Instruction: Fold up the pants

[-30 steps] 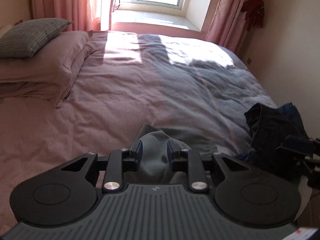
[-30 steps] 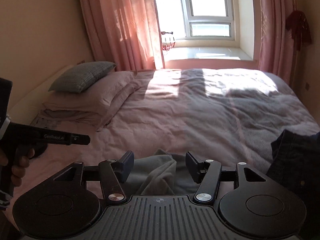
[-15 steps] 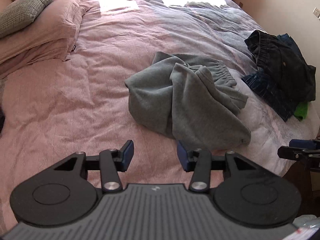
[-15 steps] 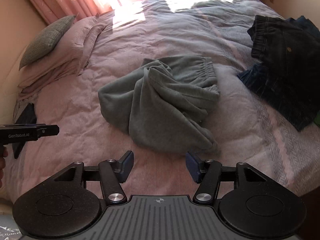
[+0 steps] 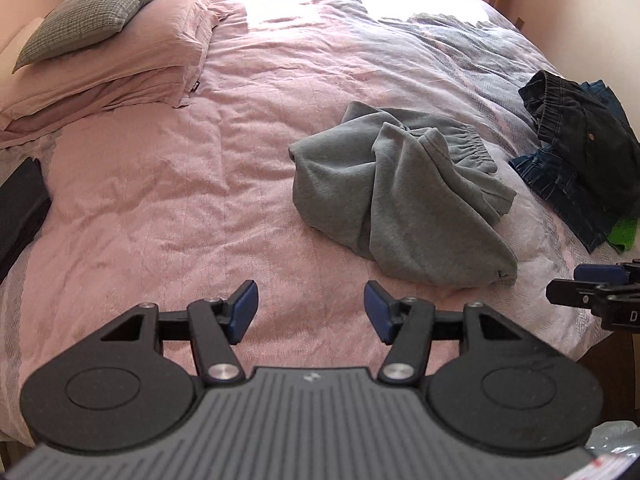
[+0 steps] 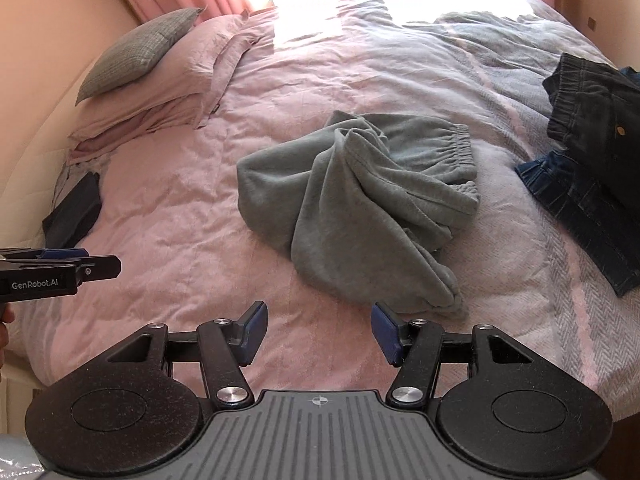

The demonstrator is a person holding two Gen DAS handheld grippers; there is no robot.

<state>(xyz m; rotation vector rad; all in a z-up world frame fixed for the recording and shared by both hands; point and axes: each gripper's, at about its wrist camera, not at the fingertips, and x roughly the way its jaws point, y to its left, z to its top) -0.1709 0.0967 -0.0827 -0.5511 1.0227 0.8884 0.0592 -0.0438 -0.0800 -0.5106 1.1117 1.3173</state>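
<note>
Starting at the left, a dark folded item (image 6: 74, 208) lies at the bed's edge below the stacked pillows (image 5: 116, 64), and our left gripper (image 5: 310, 310) hangs over bare pink bedspread (image 5: 160, 200) with its jaws spread wide and nothing between them. The grey sweatpants (image 5: 396, 204) sit crumpled near the middle of the bed, ahead and to the right of those jaws and well apart from them. Our right gripper (image 6: 316, 330) is likewise wide open and empty, and the heap lies almost straight ahead of it, one cuff end just beyond its right finger, so we judge the right hand the nearer. The bundle's long axis seems to run from that near cuff away toward the elastic waistband (image 6: 452, 140). Farther right, dark jeans (image 6: 592, 128) are piled at the bed's edge. We see no containers here.
</note>
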